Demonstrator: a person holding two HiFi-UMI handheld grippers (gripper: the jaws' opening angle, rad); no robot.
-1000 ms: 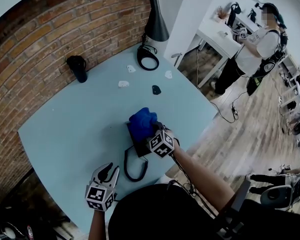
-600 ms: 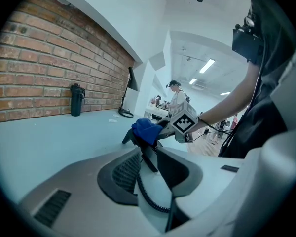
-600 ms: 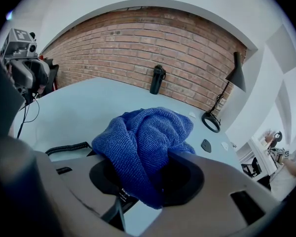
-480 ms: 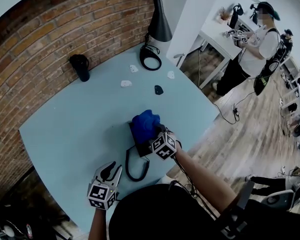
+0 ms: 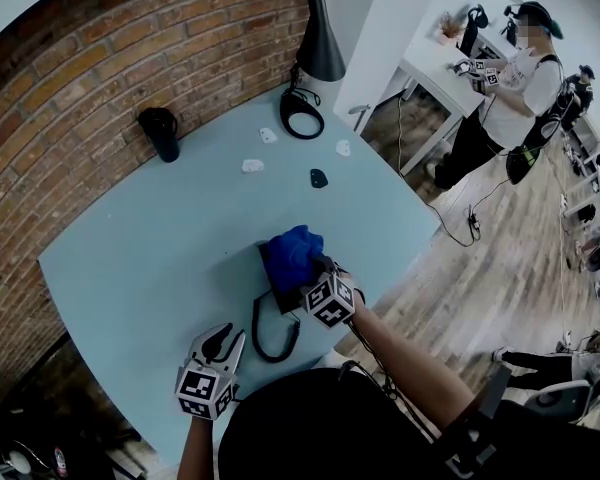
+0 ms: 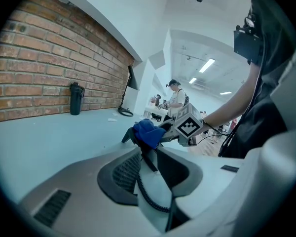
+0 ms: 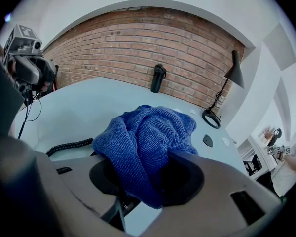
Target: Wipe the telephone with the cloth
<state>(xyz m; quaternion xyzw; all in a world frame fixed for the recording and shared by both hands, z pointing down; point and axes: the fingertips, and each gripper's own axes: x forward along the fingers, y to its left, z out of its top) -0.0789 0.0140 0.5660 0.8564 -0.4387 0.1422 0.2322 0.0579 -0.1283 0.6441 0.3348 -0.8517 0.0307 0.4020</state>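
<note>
A black telephone (image 5: 272, 280) lies on the pale blue table (image 5: 150, 258), its coiled cord (image 5: 270, 336) looping toward me. A bunched blue cloth (image 5: 295, 250) rests on top of it, and my right gripper (image 5: 308, 270) is shut on that cloth. In the right gripper view the cloth (image 7: 148, 135) fills the space between the jaws and hides most of the phone; the cord (image 7: 69, 146) runs off to the left. My left gripper (image 5: 220, 343) stands open near the table's front edge, left of the cord and apart from it. The left gripper view shows the cloth (image 6: 149, 132) on the phone ahead.
A black bottle (image 5: 161, 134) stands by the brick wall. A black lamp with a ring base (image 5: 301, 114) is at the far corner, with small white pieces (image 5: 251, 166) and a dark piece (image 5: 318, 178) nearby. A person (image 5: 505, 93) stands at another table beyond.
My right gripper and the cloth have slid a little to the right and toward me over the telephone. The left gripper has barely moved.
</note>
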